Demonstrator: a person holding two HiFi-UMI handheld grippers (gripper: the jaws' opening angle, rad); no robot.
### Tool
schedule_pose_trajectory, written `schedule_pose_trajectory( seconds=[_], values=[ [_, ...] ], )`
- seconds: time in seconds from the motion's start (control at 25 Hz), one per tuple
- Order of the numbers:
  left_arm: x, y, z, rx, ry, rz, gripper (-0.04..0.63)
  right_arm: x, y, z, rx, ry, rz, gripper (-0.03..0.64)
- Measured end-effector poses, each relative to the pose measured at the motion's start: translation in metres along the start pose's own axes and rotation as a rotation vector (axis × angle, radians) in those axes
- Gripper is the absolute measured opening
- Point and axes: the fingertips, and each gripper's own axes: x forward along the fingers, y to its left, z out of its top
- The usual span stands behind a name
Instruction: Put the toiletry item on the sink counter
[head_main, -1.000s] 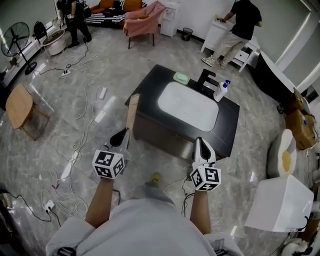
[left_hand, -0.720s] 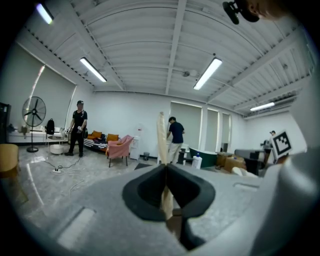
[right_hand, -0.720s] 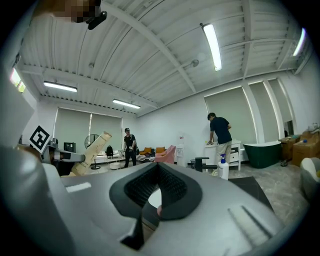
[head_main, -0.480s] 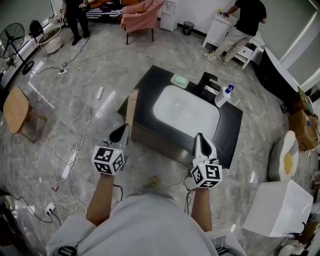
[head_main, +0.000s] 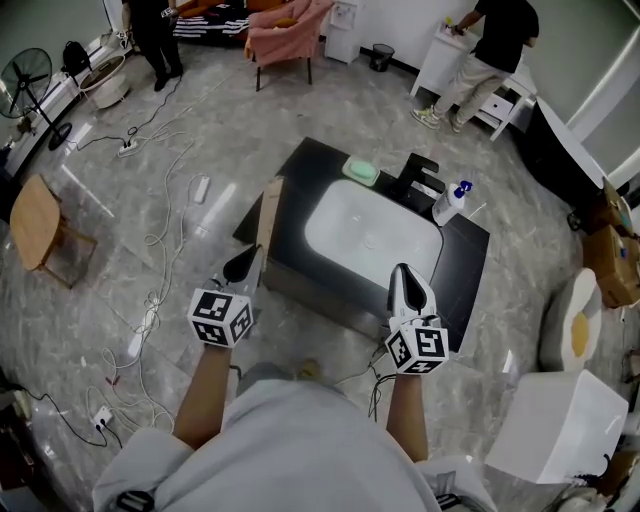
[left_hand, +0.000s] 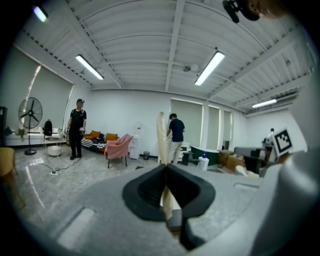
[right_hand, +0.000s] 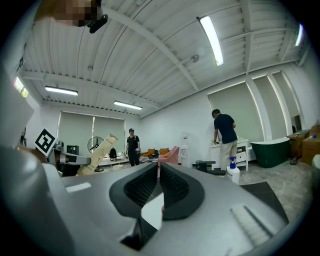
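The black counter (head_main: 455, 265) with its white basin (head_main: 370, 225) is laid out whole only in the head view, at frame centre. At lower left, the left gripper (head_main: 245, 263) is clamped on a beige tube (head_main: 268, 215), held just left of the counter's edge. The grip is confirmed in the left gripper view, where the tube rises between pressed jaws. The right gripper (head_main: 402, 275) is shown closed on nothing in its own view. A spray bottle (head_main: 450, 203) and a green dish (head_main: 362, 170) are set on the counter's upper side.
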Motion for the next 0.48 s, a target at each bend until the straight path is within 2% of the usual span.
schedule_pose_trajectory(
  seconds=[0.48],
  values=[
    [0.061, 0.03, 0.017, -0.022, -0.002, -0.024, 0.003, 0.052, -0.017, 0.004, -0.023, 0.029, -0.035, 0.005]
  ],
)
